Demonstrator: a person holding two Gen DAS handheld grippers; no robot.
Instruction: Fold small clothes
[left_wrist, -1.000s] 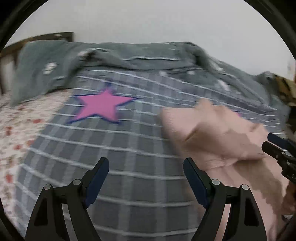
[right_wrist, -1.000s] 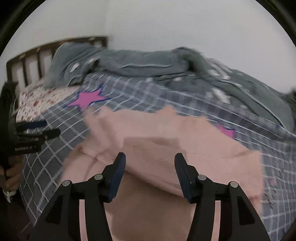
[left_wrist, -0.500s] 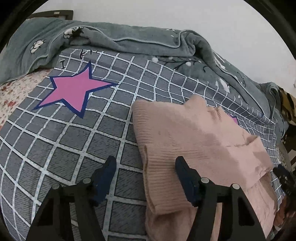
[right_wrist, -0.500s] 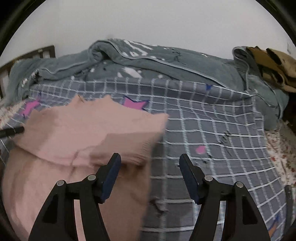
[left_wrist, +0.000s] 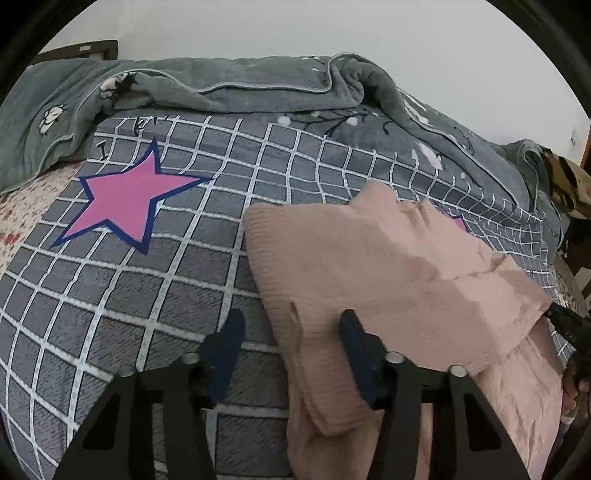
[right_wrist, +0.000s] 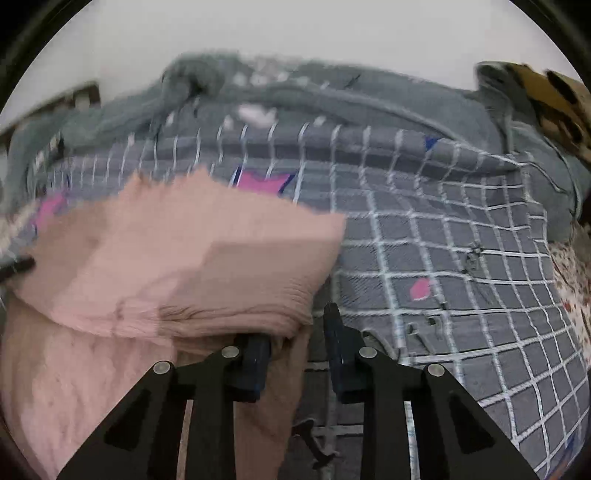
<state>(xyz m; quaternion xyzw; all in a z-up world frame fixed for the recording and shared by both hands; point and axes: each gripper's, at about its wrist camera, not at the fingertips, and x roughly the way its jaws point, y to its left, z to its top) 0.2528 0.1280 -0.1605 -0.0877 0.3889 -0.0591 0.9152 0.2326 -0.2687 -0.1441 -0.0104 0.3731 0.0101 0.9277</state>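
Hovering low over the bed, the left tool (left_wrist: 291, 343) has its two dark-blue fingers (left_wrist: 225, 347) spread wide apart with nothing clamped between them; the near left edge of the pink knitted sweater (left_wrist: 369, 273) runs up through the gap, one finger standing over bare cover and the other over the knit. The right tool (right_wrist: 295, 343) is likewise parted and grips nothing: its left finger (right_wrist: 256, 360) is tucked under the folded lower right corner of the sweater (right_wrist: 192, 258), while the other finger stands just beside that corner, over the cover. The right wrist view is smeared, so finer contact there cannot be judged.

The sweater lies on the grey checked bed cover (left_wrist: 129, 295), its upper part folded down over a paler pink layer that spreads toward the near edge of the bed. A big pink star (left_wrist: 129, 195) with a navy outline is printed on the cover, well to the left of the sweater, and a smaller pink star (right_wrist: 264, 182) peeks out just behind the garment's far edge. A rumpled grey-green blanket (left_wrist: 258, 85) is heaped along the far side of the bed against a pale wall (left_wrist: 295, 29). A brown patterned cloth (right_wrist: 554, 99) sits at the far right end of the blanket.
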